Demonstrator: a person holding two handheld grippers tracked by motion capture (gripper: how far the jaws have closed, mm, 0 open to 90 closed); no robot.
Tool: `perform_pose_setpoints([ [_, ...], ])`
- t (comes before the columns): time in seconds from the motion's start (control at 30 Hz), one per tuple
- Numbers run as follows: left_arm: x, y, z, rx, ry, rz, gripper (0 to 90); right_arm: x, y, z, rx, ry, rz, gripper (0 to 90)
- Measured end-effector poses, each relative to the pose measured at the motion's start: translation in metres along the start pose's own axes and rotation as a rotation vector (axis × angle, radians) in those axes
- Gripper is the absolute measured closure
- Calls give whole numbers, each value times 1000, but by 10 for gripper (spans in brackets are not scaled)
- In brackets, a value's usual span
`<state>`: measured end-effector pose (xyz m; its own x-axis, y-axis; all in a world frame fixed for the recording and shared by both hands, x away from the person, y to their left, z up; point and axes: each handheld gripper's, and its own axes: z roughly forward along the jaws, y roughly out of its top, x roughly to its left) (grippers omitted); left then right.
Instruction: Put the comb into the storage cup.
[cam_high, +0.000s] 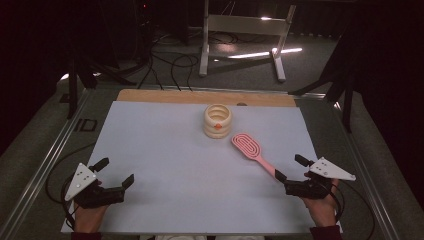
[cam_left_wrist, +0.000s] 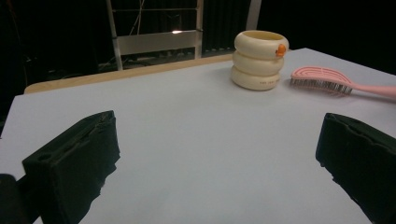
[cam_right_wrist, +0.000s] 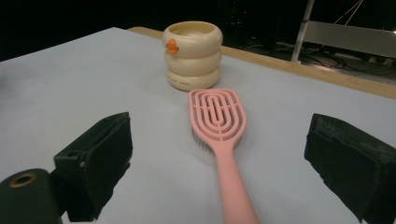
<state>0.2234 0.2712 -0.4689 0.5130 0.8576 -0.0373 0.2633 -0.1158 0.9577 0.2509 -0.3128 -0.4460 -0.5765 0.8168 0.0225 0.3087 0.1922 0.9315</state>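
A pink hairbrush (cam_high: 248, 146) lies bristles down on the pale sheet (cam_high: 165, 150), right of centre, with its handle pointing toward my right gripper (cam_high: 290, 167). That gripper is open, and in the right gripper view the brush (cam_right_wrist: 218, 114) has its handle running down between the two spread jaws without touching them. A cream ringed cup (cam_high: 218, 121) with a small orange figure on it stands upright behind the brush. My left gripper (cam_high: 116, 171) rests open at the near left, with bare sheet between its jaws. From there the cup (cam_left_wrist: 259, 60) and brush (cam_left_wrist: 322, 78) sit far ahead to the right.
A wooden board edge (cam_high: 200, 96) runs along the sheet's far side. Metal rails (cam_high: 45, 165) border the table on both sides. Beyond the table, a white frame stand (cam_high: 245, 30) and black cables (cam_high: 170, 65) are on the floor.
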Motion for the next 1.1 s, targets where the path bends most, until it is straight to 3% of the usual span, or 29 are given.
perform_pose_setpoints([
  [0.77, 1, -1, -2, -7, 16, -7, 1, 0, 23, 16, 42, -5, -16, 75],
  [1.1, 1, -1, -2, -9, 23, -6, 1, 2, 37, 24, 66, -28, -45, 75],
])
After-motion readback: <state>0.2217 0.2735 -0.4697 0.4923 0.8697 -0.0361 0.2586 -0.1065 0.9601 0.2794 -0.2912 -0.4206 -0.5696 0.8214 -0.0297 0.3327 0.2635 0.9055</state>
